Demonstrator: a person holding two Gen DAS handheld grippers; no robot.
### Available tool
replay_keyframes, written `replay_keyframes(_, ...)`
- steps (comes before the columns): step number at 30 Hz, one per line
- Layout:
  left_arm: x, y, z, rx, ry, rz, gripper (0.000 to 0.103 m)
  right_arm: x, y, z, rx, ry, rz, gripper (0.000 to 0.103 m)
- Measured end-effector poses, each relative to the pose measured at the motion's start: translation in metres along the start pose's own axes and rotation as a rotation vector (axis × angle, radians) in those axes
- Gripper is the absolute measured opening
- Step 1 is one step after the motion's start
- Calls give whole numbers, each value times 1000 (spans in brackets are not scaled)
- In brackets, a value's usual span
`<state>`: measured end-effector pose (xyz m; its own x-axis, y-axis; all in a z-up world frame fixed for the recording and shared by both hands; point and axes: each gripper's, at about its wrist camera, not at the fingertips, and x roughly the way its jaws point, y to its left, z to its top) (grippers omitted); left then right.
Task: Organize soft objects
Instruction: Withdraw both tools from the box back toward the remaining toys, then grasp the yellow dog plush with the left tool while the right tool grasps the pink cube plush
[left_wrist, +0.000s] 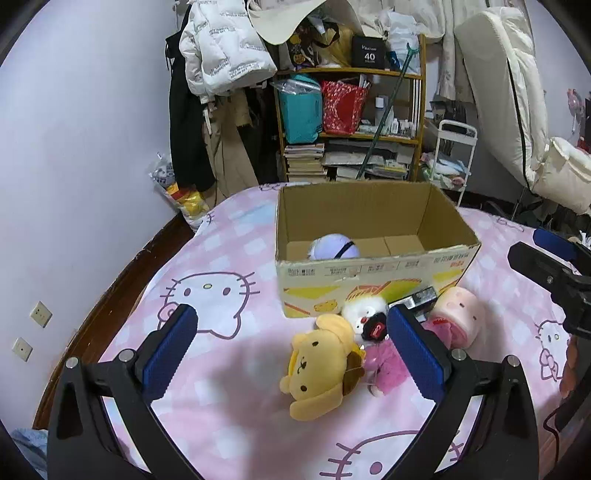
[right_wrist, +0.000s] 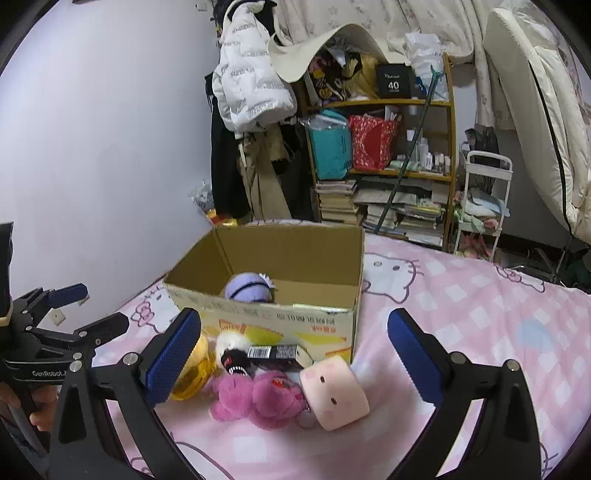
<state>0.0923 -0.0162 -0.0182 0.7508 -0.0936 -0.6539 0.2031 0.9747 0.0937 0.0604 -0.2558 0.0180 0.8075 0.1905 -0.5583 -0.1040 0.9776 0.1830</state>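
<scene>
An open cardboard box (left_wrist: 376, 273) (right_wrist: 280, 325) stands on the pink bed and holds a purple plush ball (left_wrist: 334, 248) (right_wrist: 249, 288). In front of it lie a yellow dog plush (left_wrist: 317, 365) (right_wrist: 194, 369), a white and black plush (left_wrist: 364, 319) (right_wrist: 232, 352), a magenta plush (left_wrist: 384, 363) (right_wrist: 258, 397) and a pink block-shaped plush (left_wrist: 458, 314) (right_wrist: 334, 393). My left gripper (left_wrist: 291, 354) is open above the yellow dog. My right gripper (right_wrist: 293, 356) is open above the magenta and pink plushes. Neither holds anything.
A dark wrapped packet (right_wrist: 273, 352) lies against the box front. The bed's left edge (left_wrist: 110, 295) drops toward the wall. Behind the bed stand a cluttered shelf (left_wrist: 351, 122), hanging coats (left_wrist: 221, 55) and a white cart (left_wrist: 452, 158). A hand (right_wrist: 22, 402) grips the left tool.
</scene>
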Motion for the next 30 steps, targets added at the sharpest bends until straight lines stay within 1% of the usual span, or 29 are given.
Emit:
replay_keyframes(4,16,0,-3,5,51,5,101,8,-3,-5,6,28,-6,103)
replay_keyframes(9,28,-3,-3,17,74,11,101,17,-10,-10,24,50,-15,103)
replay_keyframes(13,40,-4,-4,15,110,6,101,25,-16,-12,42,68,-26,103)
replay_keyframes(18,60,-5,-7,8,179,11,101,36,-21,-17,55,102,-36,103)
replay_keyframes(23,78,-8,-11,15,237,6,101,50,-21,-23,48,158,-57,103)
replay_keyframes(30,94,-20,-19,63,314,-3,101,67,-28,-29,61,212,-71,103)
